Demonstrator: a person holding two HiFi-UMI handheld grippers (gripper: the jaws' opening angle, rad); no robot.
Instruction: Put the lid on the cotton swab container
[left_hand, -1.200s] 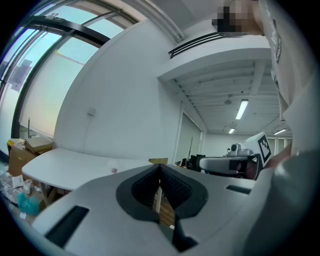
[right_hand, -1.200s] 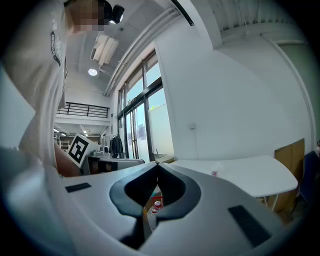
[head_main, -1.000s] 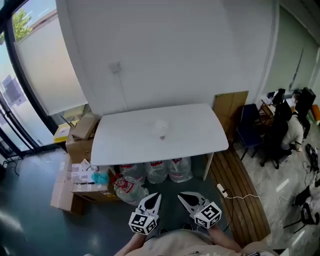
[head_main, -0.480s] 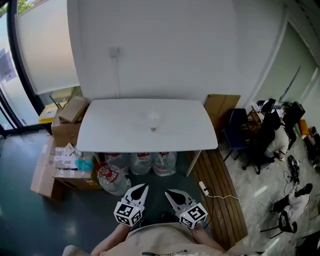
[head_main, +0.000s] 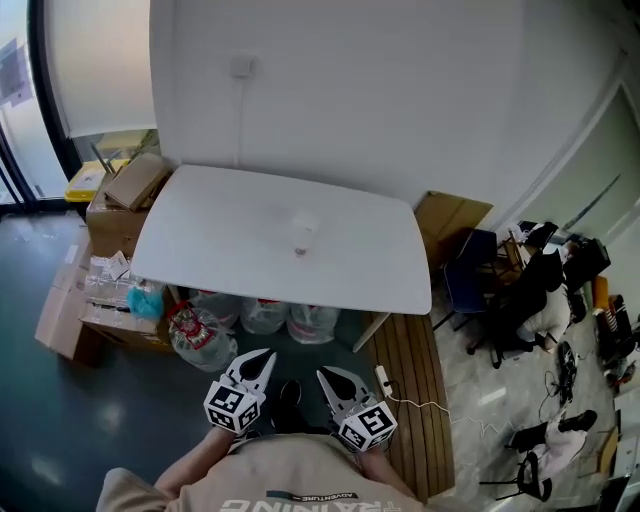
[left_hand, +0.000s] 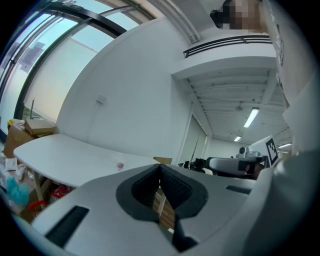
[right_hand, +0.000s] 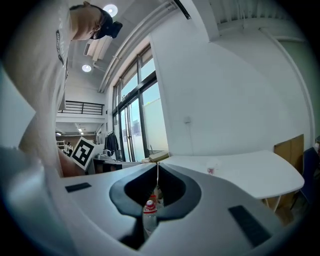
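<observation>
A small clear cotton swab container (head_main: 298, 243) with a reddish label stands near the middle of the white table (head_main: 200, 250); a pale round piece, perhaps its lid (head_main: 303, 222), lies just behind it, too small to tell. The container also shows far off in the left gripper view (left_hand: 119, 165) and the right gripper view (right_hand: 212, 169). My left gripper (head_main: 258, 360) and right gripper (head_main: 330, 380) hang low by my body, well short of the table. Both are shut with nothing between the jaws (left_hand: 160, 166) (right_hand: 158, 164).
Several large water bottles (head_main: 262, 315) lie under the table. Cardboard boxes (head_main: 120, 185) are stacked at its left end. A brown board (head_main: 445, 215) leans at the right end. A power strip (head_main: 385, 380) lies on wooden flooring. Seated people and chairs (head_main: 530, 290) are at the right.
The head view has swung: the table now sits tilted and further left in frame, and both grippers have shifted left. Both stay shut and empty.
</observation>
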